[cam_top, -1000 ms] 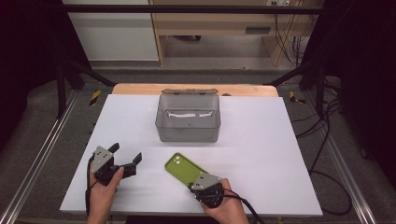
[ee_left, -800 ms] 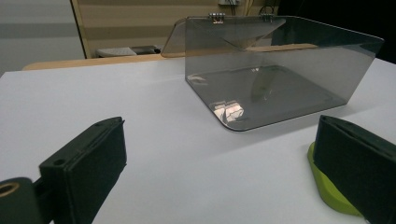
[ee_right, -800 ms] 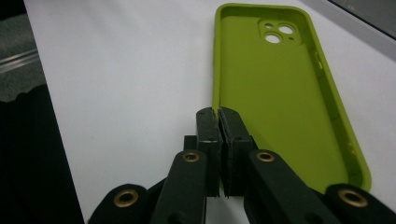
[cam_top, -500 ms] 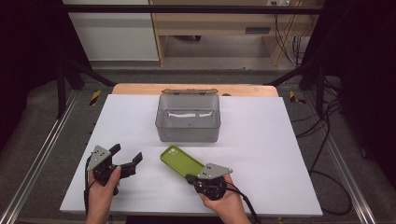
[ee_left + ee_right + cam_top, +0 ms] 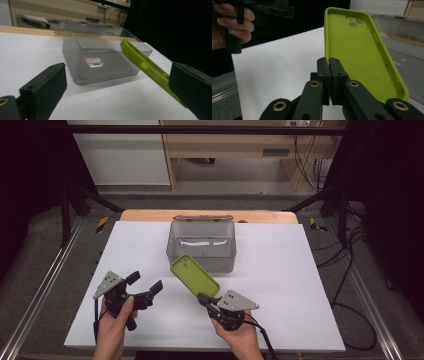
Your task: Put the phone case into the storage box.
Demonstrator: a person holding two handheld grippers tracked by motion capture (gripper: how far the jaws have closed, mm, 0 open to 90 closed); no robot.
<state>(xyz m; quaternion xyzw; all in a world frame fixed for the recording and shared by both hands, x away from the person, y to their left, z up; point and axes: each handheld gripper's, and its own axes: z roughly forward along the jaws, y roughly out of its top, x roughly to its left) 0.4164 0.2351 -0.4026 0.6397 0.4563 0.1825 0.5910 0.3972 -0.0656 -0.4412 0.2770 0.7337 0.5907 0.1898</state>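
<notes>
White table (image 5: 300, 285) space is being left open on both sides. Nearest, a green phone case (image 5: 194, 275) is being pinched by its edge in the right gripper (image 5: 204, 298); the left gripper (image 5: 145, 286) is being held wide, empty. Beyond, a clear box (image 5: 202, 245) is sitting near the far edge.

From my seat at the controls I see a white table (image 5: 300, 285) with a strip of bare wood (image 5: 150, 215) showing along its far edge. Grey floor (image 5: 45, 250) runs round it, with aluminium rails (image 5: 35, 295) along both sides and black frame struts (image 5: 80, 195) slanting down at the far corners. Yellow-and-black tape marks (image 5: 101, 224) sit on the floor near the far corners. Beyond the table stands a light wooden bench (image 5: 235, 145), and beside it a white cabinet (image 5: 120, 155). Loose black cables (image 5: 350, 250) trail over the floor on the right, and more hang behind the bench (image 5: 305, 150).
</notes>
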